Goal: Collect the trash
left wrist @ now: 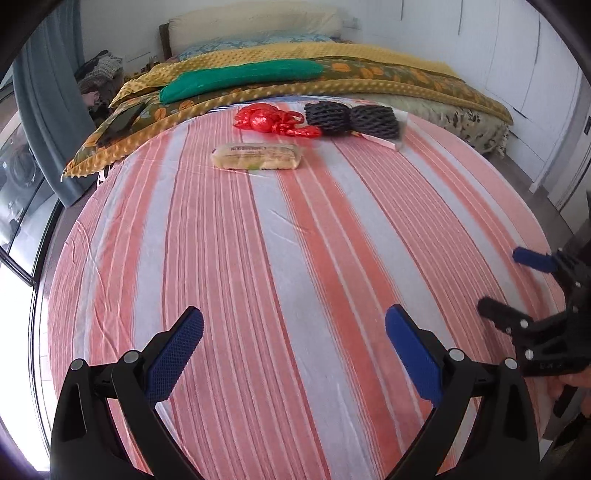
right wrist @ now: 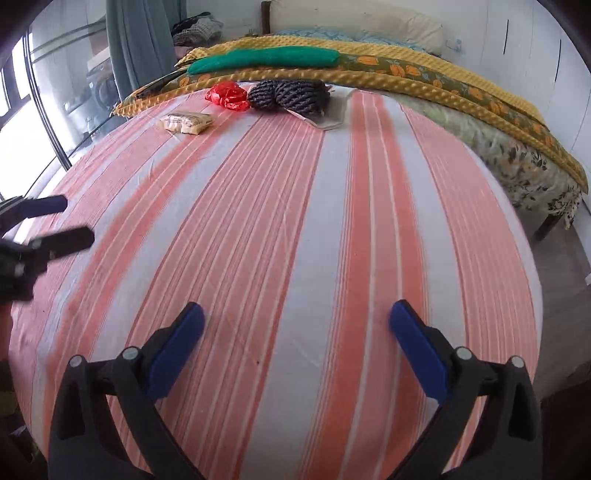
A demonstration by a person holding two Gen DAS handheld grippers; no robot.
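both grippers hang over the near end of a bed covered in a pink-and-white striped sheet [left wrist: 280, 258], each spread wide with nothing between the blue pads: the left gripper [left wrist: 294, 332] sits just beside the right gripper [right wrist: 296, 326], which shows at the right edge of the left wrist view with a bit of the person's hand [left wrist: 570, 382] on its handle. the sheet under both is bare. well beyond them, toward the far end of the striped sheet, lies the trash — a pale yellow wrapped packet [left wrist: 256, 156] nearest and a little to the left, then a crumpled red foil wrapper [left wrist: 275, 121] behind it, touching or just beside a dark netted bundle [left wrist: 352, 119] that rests on a pale flat sheet of plastic or paper [right wrist: 330, 120]. past these runs a folded yellow dotted blanket [left wrist: 369, 62] with an orange-leaf patterned side, a green cloth [left wrist: 240, 75] lying on top of it, and a cream pillow [left wrist: 255, 26] against the white wall. a blue-grey curtain [left wrist: 44, 110] hangs at the left by the window.
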